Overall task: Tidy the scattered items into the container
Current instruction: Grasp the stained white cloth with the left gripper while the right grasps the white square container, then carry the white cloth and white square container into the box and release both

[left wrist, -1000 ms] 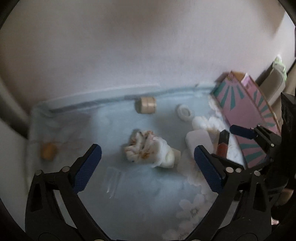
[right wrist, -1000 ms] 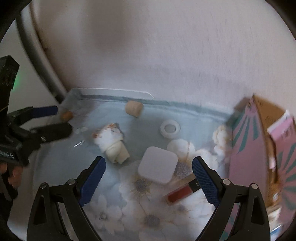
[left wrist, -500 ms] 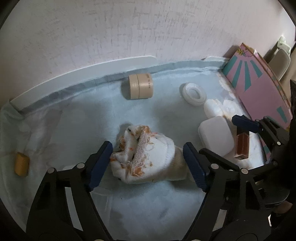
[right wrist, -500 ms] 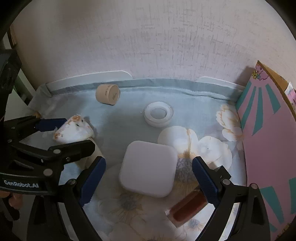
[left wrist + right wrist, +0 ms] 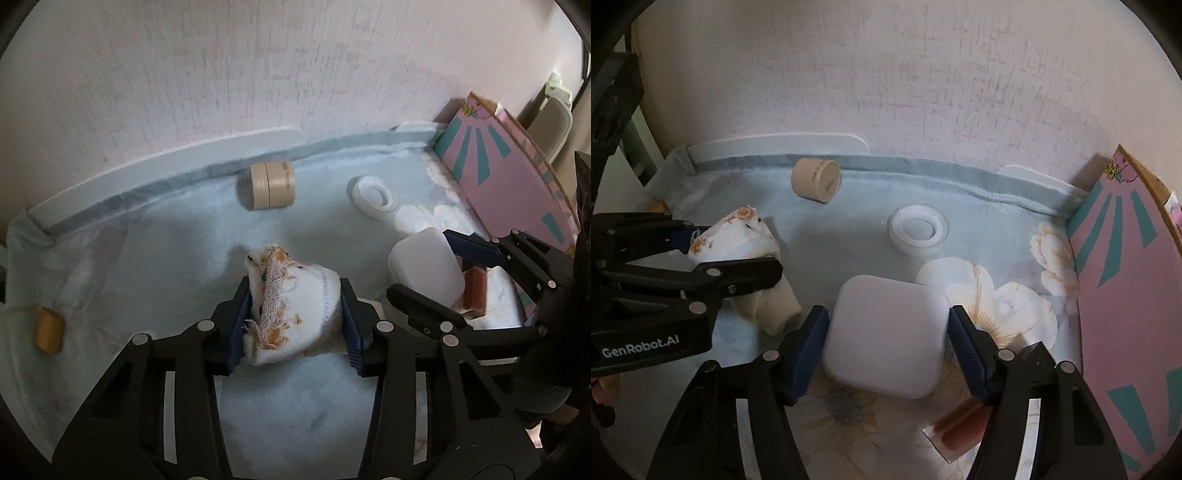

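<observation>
Pale blue floral cloth (image 5: 871,206) covers the surface under everything, filling the lower half of both views. Pink box w/ teal rays (image 5: 1123,295) stands at right edge. Left gripper (image 5: 293,325): jaws have just been closing, now pressed on both sides of the rolled white sock w/ orange specks (image 5: 295,306), centre of left view. Right gripper (image 5: 886,347): jaws just closing too, pads against both sides of the white rounded-square case (image 5: 886,332), lower centre of right view. Beige tape roll (image 5: 816,181) lies upper left, near the cloth's back hem. White ring (image 5: 918,230) sits centre. Reddish lip-gloss tube (image 5: 956,428) lies lower right, by the right jaw. Small orange block (image 5: 50,330) sits far left in left view.
</observation>
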A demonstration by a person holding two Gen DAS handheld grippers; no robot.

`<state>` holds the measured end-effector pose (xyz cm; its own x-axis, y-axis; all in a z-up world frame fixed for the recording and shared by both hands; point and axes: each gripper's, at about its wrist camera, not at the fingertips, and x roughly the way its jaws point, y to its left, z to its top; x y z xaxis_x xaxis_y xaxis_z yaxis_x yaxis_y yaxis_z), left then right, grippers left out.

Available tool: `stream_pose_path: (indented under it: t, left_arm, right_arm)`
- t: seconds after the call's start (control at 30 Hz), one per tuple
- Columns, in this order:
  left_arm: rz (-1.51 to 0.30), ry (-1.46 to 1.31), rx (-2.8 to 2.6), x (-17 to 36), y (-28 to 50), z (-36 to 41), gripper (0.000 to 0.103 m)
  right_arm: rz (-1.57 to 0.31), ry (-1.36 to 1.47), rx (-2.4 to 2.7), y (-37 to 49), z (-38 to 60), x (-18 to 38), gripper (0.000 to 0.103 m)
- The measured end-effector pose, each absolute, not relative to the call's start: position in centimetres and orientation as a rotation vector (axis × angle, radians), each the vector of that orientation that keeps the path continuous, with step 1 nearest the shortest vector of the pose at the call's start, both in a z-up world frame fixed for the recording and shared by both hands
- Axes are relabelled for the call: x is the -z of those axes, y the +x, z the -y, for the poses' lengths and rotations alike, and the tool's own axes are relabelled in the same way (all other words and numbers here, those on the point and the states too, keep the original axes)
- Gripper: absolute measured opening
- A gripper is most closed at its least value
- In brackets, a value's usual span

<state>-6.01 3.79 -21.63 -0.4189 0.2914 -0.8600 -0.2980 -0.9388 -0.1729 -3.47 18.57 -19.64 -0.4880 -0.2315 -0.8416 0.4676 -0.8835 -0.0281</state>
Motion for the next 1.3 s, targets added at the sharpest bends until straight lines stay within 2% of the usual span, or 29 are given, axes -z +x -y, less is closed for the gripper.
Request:
stream_pose_path:
  t: [0.2, 0.5, 0.77, 1.1, 1.3]
  left_arm:
    - [0.050, -1.382, -2.429, 17.6, -5.0, -3.1, 0.040]
    - [0.122, -1.283, -2.483, 9.9, -3.6, -3.7, 0.040]
    - [0.104, -1.176, -2.472, 4.0, -2.9, -8.7, 0.040]
    - [0.028, -1.125, -2.364, 1.9, -3.4, -19.0, 0.040]
    - [-0.012, -1.168, -2.276, 3.8, -3.9, -25.3, 0.040]
  right_arm:
    - [-0.323, 1.242, 2.382, -3.2, -19.4, 16.3, 0.062]
    - [-0.248, 1.143, 2.391, -2.2, -22.6, 7.9, 0.062]
    - [-0.205, 1.133, 2.443, -1.1, -29.5, 2.6, 0.062]
    - [-0.169, 1.170, 2.509, -0.7, -38.2, 0.4, 0.062]
    - [-0.126, 1.236, 2.532, -1.0, -43.1, 1.9, 0.062]
